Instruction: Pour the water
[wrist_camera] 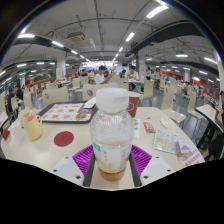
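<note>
1. Tongs (112, 160): both fingers visible at the near end of the view, magenta pads (84, 158) facing inward, one on each side of the bottle.
2. State: pinching the bottle. Both pads sit flush against its lower body, no gap visible on either side.
3. Bottle (112, 133): clear plastic, white cap, upright, no visible tilt. It stands squarely between the fingers, its lower part hidden between them and its neck and cap rising well above the fingertips.
4. Contents: an amber-tinted liquid band at the bottom of the bottle; the rest looks clear. The exact fill level is hard to read.
5. Whether the bottle's base touches the table (60, 150) cannot be told; the fingers cover it.
6. Ahead of the tongs, left side: a dark red round coaster (64, 139) lying flat on the light table, apart from the bottle.
7. Further ahead and left of that: a yellowish cup (33, 127), upright, well apart from the bottle.
8. Beyond the bottle, left of it: a dark tray (66, 113) with assorted items on it; contents too small to identify.
9. Right of the tongs: flat items (168, 141) on the table, details unclear.
10. Far beyond: a large hall with tables, seated people (100, 75) and ceiling strip lights (156, 10).
</note>
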The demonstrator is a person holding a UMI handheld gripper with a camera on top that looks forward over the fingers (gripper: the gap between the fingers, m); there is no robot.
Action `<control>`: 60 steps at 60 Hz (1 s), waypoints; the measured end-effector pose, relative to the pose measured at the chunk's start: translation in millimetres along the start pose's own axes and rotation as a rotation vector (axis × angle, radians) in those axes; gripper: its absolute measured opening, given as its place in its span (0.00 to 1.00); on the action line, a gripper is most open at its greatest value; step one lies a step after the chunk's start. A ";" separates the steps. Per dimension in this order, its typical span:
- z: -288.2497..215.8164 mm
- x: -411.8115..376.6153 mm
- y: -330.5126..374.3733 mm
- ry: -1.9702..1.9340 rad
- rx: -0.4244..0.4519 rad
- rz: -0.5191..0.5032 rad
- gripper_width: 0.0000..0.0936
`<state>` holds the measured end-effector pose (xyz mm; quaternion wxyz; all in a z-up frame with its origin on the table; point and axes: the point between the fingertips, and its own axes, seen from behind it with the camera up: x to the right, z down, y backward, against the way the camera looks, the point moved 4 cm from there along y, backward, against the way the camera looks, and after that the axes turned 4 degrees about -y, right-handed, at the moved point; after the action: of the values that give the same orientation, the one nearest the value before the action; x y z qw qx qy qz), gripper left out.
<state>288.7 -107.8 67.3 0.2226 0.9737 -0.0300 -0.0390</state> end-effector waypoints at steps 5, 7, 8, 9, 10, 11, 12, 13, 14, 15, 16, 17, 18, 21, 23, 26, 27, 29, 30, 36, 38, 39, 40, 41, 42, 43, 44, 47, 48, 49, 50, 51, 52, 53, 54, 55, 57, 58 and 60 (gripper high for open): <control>-1.5 0.5 -0.8 -0.004 0.008 0.008 0.54; -1.5 1.2 -1.0 -0.003 0.006 0.015 0.52; -1.7 1.1 -1.2 -0.004 0.005 0.018 0.50; -1.4 1.1 -1.3 -0.005 0.002 0.021 0.50; -1.3 0.8 -1.4 -0.006 0.001 0.023 0.50; -1.5 0.5 -1.5 -0.005 0.000 0.026 0.47; -1.3 0.7 -1.5 -0.005 -0.001 0.030 0.46; -1.4 0.6 -1.6 -0.005 0.000 0.035 0.46; -1.2 0.0 -1.9 -0.004 0.001 0.038 0.46; -1.5 -0.5 -2.0 0.001 0.002 0.042 0.46; -1.7 -0.9 -2.1 0.007 0.002 0.045 0.46; -2.1 -3.2 -2.9 0.011 0.001 0.052 0.46; -2.0 -3.6 -3.0 0.014 -0.003 0.057 0.46; -3.2 -5.7 -4.3 0.012 -0.012 0.071 0.46; -4.9 -7.4 -4.6 0.012 -0.017 0.079 0.46; -10.2 -8.1 -2.9 0.032 -0.019 0.101 0.46; -13.1 -8.5 -2.8 0.043 -0.018 0.109 0.46; -19.7 -10.1 -2.7 0.069 -0.013 0.125 0.46; -23.5 -11.1 -2.6 0.082 -0.010 0.133 0.46; -52.5 -20.1 -3.3 0.178 0.008 0.201 0.46; -64.6 -23.4 -2.2 0.223 0.016 0.230 0.46; -70.2 -29.7 -5.7 0.248 0.020 0.248 0.47; -76.8 -33.5 -5.3 0.272 0.024 0.263 0.46; -83.3 -37.8 -5.3 0.297 0.028 0.277 0.46; -89.7 -42.3 -5.4 0.323 0.031 0.292 0.46; -96.2 -47.5 -6.3 0.353 0.033 0.307 0.46; -103.6 -49.0 -3.1 0.385 0.036 0.321 0.46; -124.1 -61.5 -1.2 0.486 0.049 0.368 0.46; -128.3 -70.8 -6.7 0.522 0.055 0.385 0.46; -134.2 -77.9 -7.4 0.557 0.061 0.398 0.46; -141.8 -83.0 -3.2 0.592 0.067 0.407 0.46; -144.9 -92.5 -9.5 0.629 0.073 0.422 0.47; -149.5 -99.8 -10.6 0.667 0.078 0.434 0.46; -156.1 -105.0 -6.9 0.705 0.083 0.443 0.46; -158.4 -114.9 -12.9 0.745 0.086 0.458 0.47; -164.4 -119.9 -8.9 0.784 0.090 0.467 0.46; -171.6 -134.8 -9.9 0.862 0.100 0.489 0.46; -174.4 -142.7 -10.3 0.903 0.106 0.497 0.46; -178.8 -158.5 -12.8 0.989 0.117 0.511 0.46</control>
<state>147.5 -7.2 232.2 0.1582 0.8484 -0.1593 0.4794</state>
